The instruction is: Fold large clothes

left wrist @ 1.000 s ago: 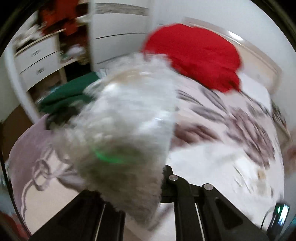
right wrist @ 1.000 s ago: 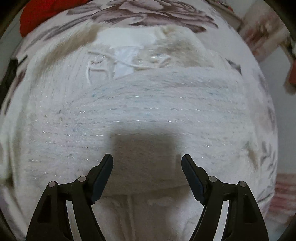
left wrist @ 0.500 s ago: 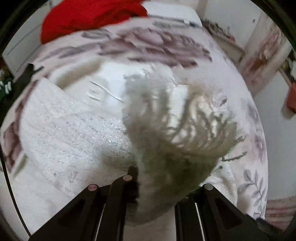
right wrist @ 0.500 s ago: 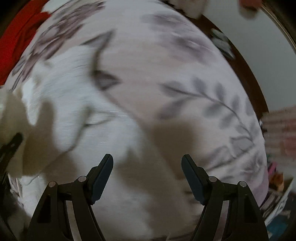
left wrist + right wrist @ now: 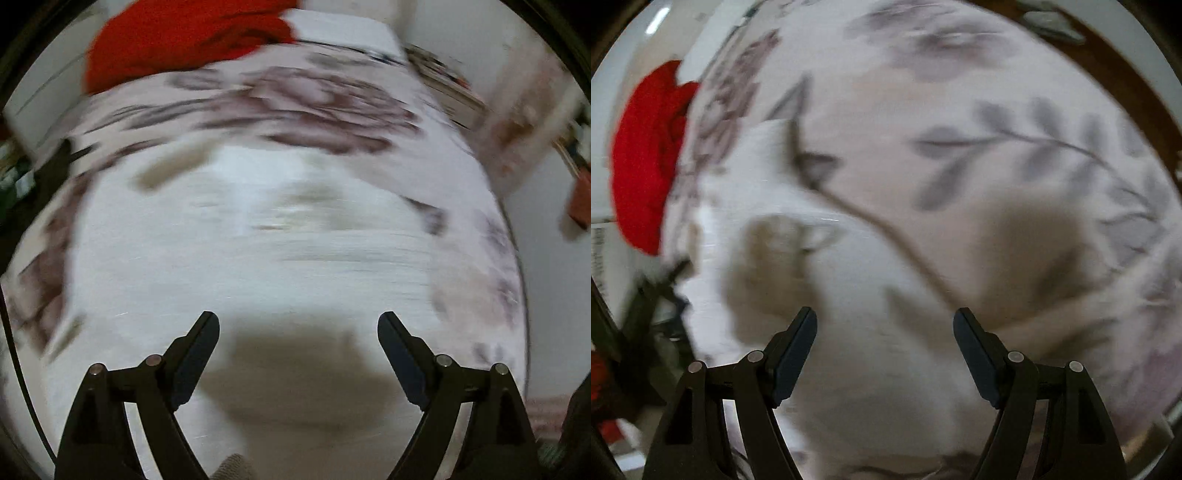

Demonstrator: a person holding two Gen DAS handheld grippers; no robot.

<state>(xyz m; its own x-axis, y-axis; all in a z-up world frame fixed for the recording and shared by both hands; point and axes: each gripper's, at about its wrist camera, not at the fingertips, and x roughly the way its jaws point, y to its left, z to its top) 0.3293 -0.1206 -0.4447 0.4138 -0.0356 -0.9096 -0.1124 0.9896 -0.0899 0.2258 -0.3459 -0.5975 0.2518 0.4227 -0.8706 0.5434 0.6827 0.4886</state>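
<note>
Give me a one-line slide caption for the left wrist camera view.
Left hand-held gripper, jaws opening with nothing between them, above a white knit garment on a flowered bedspread.

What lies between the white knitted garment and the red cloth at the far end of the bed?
In the left wrist view, only the flower-printed bedspread lies between the white knitted garment and the red cloth; blur hides anything small.

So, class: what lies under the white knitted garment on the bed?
The white knitted garment lies on a floral bedspread, which shows around its edges. Whatever is directly beneath the garment is covered. A red cloth sits farther back, apart from it.
</note>
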